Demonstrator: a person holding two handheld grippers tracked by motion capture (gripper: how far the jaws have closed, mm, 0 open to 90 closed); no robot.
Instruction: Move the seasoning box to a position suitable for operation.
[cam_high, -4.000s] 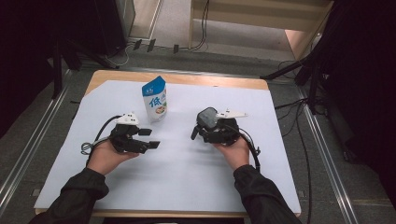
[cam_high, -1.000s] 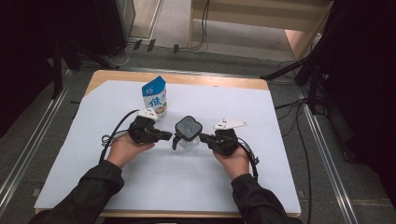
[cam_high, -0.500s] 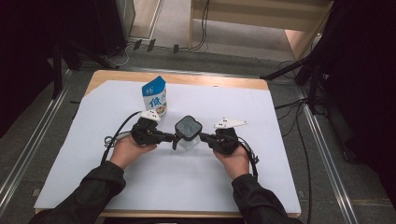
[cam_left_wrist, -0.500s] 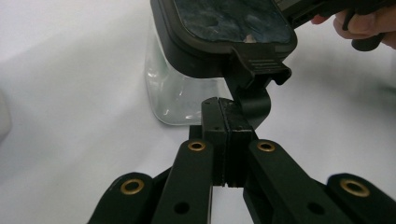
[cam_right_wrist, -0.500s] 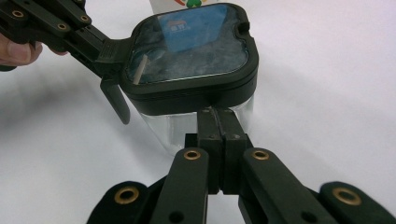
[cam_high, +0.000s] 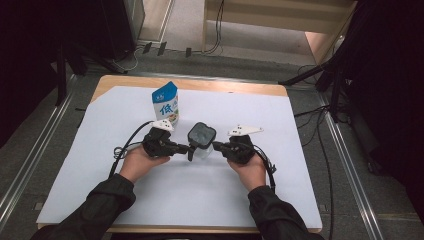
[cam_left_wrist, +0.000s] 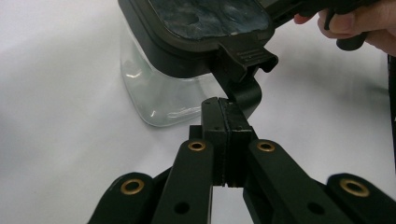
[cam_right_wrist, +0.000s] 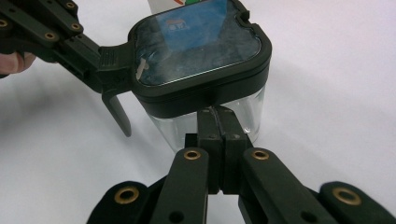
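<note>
Your jar (cam_high: 201, 142) stands on the desk (cam_high: 100, 165), just in front of the carton (cam_high: 166, 103) and to its right. Your left gripper (cam_high: 186, 148) meets the jar's left side, fingers together, pinching what looks like the lid's latch (cam_left_wrist: 243, 77). Your right gripper (cam_high: 216, 145) meets the jar's right side, fingers pressed together, tips against the lid's (cam_right_wrist: 201, 53) rim; whether they pinch anything is unclear.
</note>
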